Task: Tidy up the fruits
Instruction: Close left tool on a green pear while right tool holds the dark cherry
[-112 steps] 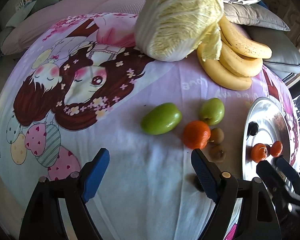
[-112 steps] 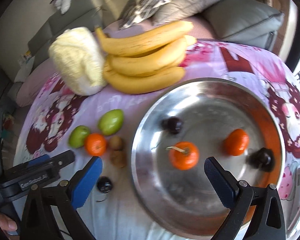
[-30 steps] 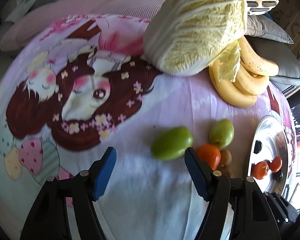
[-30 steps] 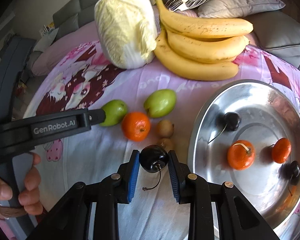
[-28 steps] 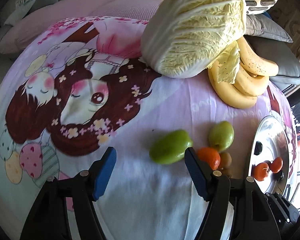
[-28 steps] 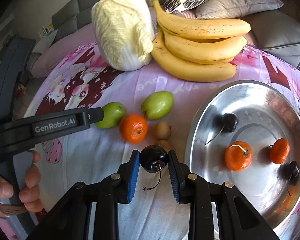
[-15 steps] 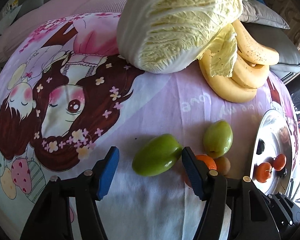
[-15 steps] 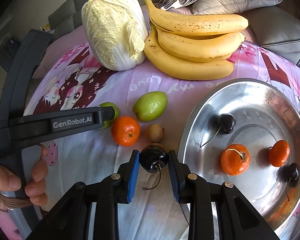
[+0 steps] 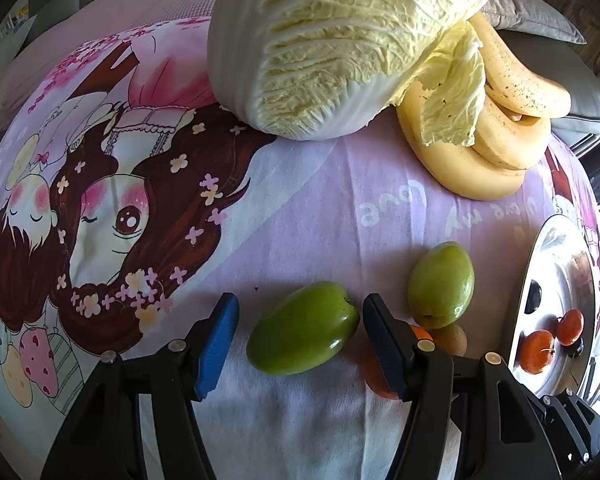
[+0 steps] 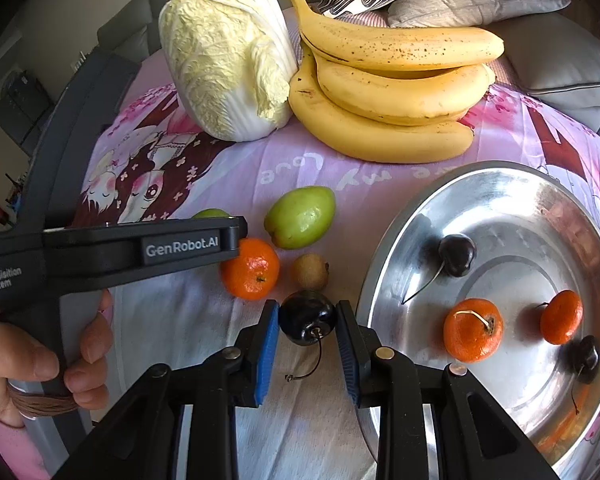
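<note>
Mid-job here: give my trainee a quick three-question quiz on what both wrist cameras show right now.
1. True or false: the right gripper is shut on a cherry.
2. How many fruits lie in the metal tray?
3. What sits between the open jaws of the left gripper? A) tangerine B) green fruit C) banana

Key: 1. True. 2. Four: two cherries, two tangerines. 3. B; the jaws stand on either side of it, not yet closed.
</note>
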The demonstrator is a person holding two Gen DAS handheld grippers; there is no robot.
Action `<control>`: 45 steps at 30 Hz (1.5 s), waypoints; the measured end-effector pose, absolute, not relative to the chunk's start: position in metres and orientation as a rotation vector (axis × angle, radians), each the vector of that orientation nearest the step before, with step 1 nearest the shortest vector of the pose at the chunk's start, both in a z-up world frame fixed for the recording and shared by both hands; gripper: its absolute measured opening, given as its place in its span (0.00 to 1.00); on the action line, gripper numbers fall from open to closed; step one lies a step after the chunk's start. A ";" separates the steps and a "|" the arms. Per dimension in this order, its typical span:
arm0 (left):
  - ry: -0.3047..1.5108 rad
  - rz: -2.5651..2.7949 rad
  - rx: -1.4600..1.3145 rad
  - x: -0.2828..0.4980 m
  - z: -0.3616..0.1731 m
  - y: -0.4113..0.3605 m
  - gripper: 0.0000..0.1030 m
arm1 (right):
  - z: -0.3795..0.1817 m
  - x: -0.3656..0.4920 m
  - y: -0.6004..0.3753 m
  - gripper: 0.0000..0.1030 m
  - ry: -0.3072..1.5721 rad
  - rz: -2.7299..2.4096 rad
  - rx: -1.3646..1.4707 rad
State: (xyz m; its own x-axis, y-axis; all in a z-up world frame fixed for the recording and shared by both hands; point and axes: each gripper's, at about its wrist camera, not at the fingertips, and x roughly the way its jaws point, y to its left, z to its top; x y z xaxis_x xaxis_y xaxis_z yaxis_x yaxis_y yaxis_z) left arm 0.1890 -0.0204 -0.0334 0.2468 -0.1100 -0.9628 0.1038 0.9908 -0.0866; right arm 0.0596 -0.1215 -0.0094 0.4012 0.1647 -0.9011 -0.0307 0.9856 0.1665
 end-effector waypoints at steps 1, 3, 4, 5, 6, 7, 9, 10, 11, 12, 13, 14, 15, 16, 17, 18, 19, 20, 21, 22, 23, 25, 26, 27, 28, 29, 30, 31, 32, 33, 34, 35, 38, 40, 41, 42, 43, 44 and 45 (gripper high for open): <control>1.315 -0.143 -0.005 0.187 -0.042 -0.023 0.56 | -0.010 0.060 -0.121 0.30 1.154 0.125 0.131; 1.323 -0.142 -0.019 0.192 -0.045 -0.026 0.54 | -0.010 0.060 -0.122 0.30 1.154 0.127 0.128; 1.324 -0.142 -0.026 0.192 -0.046 -0.026 0.54 | -0.009 0.060 -0.122 0.30 1.153 0.126 0.129; 1.325 -0.143 -0.034 0.192 -0.047 -0.025 0.53 | -0.009 0.060 -0.122 0.30 1.152 0.126 0.129; 1.327 -0.142 -0.042 0.193 -0.048 -0.024 0.53 | -0.009 0.061 -0.122 0.30 1.152 0.126 0.129; 1.328 -0.141 -0.048 0.193 -0.048 -0.022 0.53 | -0.009 0.060 -0.122 0.30 1.152 0.126 0.128; 1.331 -0.138 -0.053 0.194 -0.050 -0.023 0.52 | -0.010 0.060 -0.122 0.30 1.153 0.127 0.123; 1.333 -0.136 -0.054 0.195 -0.050 -0.024 0.52 | -0.011 0.060 -0.121 0.30 1.154 0.128 0.122; 1.335 -0.135 -0.057 0.195 -0.052 -0.022 0.52 | -0.011 0.060 -0.121 0.30 1.155 0.131 0.121; 1.338 -0.132 -0.063 0.195 -0.054 -0.021 0.52 | -0.011 0.060 -0.120 0.30 1.156 0.133 0.120; 1.341 -0.130 -0.071 0.194 -0.054 -0.019 0.52 | -0.011 0.060 -0.120 0.30 1.156 0.134 0.117; 1.345 -0.128 -0.080 0.189 -0.054 -0.019 0.52 | -0.011 0.059 -0.119 0.30 1.155 0.135 0.115; 1.348 -0.127 -0.088 0.187 -0.055 -0.018 0.52 | -0.011 0.059 -0.119 0.30 1.155 0.135 0.112; 1.350 -0.126 -0.092 0.186 -0.055 -0.018 0.52 | -0.010 0.059 -0.119 0.30 1.154 0.136 0.111; 1.353 -0.125 -0.094 0.186 -0.056 -0.017 0.52 | -0.010 0.059 -0.119 0.30 1.154 0.137 0.111; 1.354 -0.123 -0.095 0.185 -0.057 -0.015 0.52 | -0.010 0.059 -0.119 0.30 1.153 0.138 0.111; 1.353 -0.123 -0.095 0.183 -0.053 -0.010 0.52 | -0.010 0.059 -0.120 0.30 1.153 0.140 0.111; 1.353 -0.120 -0.089 0.184 -0.054 -0.012 0.52 | -0.010 0.059 -0.120 0.30 1.153 0.139 0.111; 1.354 -0.117 -0.084 0.184 -0.056 -0.014 0.52 | -0.010 0.059 -0.120 0.30 1.153 0.140 0.112; 1.355 -0.112 -0.077 0.184 -0.057 -0.016 0.51 | -0.010 0.059 -0.121 0.30 1.153 0.140 0.112; 1.356 -0.108 -0.070 0.182 -0.058 -0.012 0.50 | -0.010 0.060 -0.120 0.30 1.153 0.140 0.112; 1.354 -0.104 -0.070 0.181 -0.060 -0.012 0.50 | -0.010 0.060 -0.121 0.30 1.152 0.140 0.112; 1.354 -0.103 -0.072 0.181 -0.061 -0.012 0.50 | -0.010 0.059 -0.120 0.30 1.152 0.141 0.112; 1.353 -0.103 -0.072 0.182 -0.061 -0.013 0.50 | -0.010 0.060 -0.121 0.30 1.153 0.141 0.111; 1.353 -0.103 -0.072 0.183 -0.061 -0.014 0.50 | -0.010 0.060 -0.121 0.30 1.153 0.142 0.111; 1.351 -0.100 -0.074 0.183 -0.061 -0.013 0.50 | -0.010 0.059 -0.121 0.30 1.154 0.142 0.111; 1.350 -0.097 -0.080 0.183 -0.061 -0.012 0.50 | -0.010 0.059 -0.121 0.30 1.154 0.144 0.111; 1.349 -0.095 -0.085 0.183 -0.059 -0.012 0.49 | -0.010 0.059 -0.121 0.30 1.154 0.144 0.111; 1.347 -0.093 -0.091 0.183 -0.059 -0.011 0.49 | -0.010 0.059 -0.120 0.30 1.153 0.145 0.111; 1.346 -0.090 -0.097 0.182 -0.057 -0.009 0.49 | -0.010 0.059 -0.120 0.30 1.151 0.147 0.111; 1.346 -0.086 -0.102 0.182 -0.057 -0.008 0.48 | -0.009 0.059 -0.120 0.30 1.150 0.148 0.111; 1.344 -0.080 -0.107 0.180 -0.056 -0.006 0.48 | -0.009 0.058 -0.120 0.30 1.149 0.149 0.109; 1.342 -0.073 -0.117 0.176 -0.052 -0.001 0.46 | -0.009 0.057 -0.118 0.30 1.151 0.156 0.106; 1.341 -0.069 -0.129 0.172 -0.050 0.001 0.46 | -0.008 0.057 -0.117 0.30 1.148 0.164 0.103; 1.340 -0.067 -0.137 0.170 -0.048 0.003 0.45 | -0.007 0.056 -0.116 0.30 1.145 0.167 0.102; 1.337 -0.067 -0.144 0.168 -0.046 0.005 0.45 | -0.007 0.056 -0.116 0.30 1.143 0.171 0.102; 1.334 -0.067 -0.153 0.167 -0.045 0.007 0.45 | -0.006 0.055 -0.116 0.30 1.140 0.174 0.103; 1.332 -0.067 -0.158 0.165 -0.044 0.009 0.44 | -0.005 0.054 -0.115 0.30 1.136 0.176 0.107; 1.329 -0.067 -0.164 0.163 -0.043 0.011 0.43 | -0.004 0.054 -0.115 0.30 1.133 0.177 0.109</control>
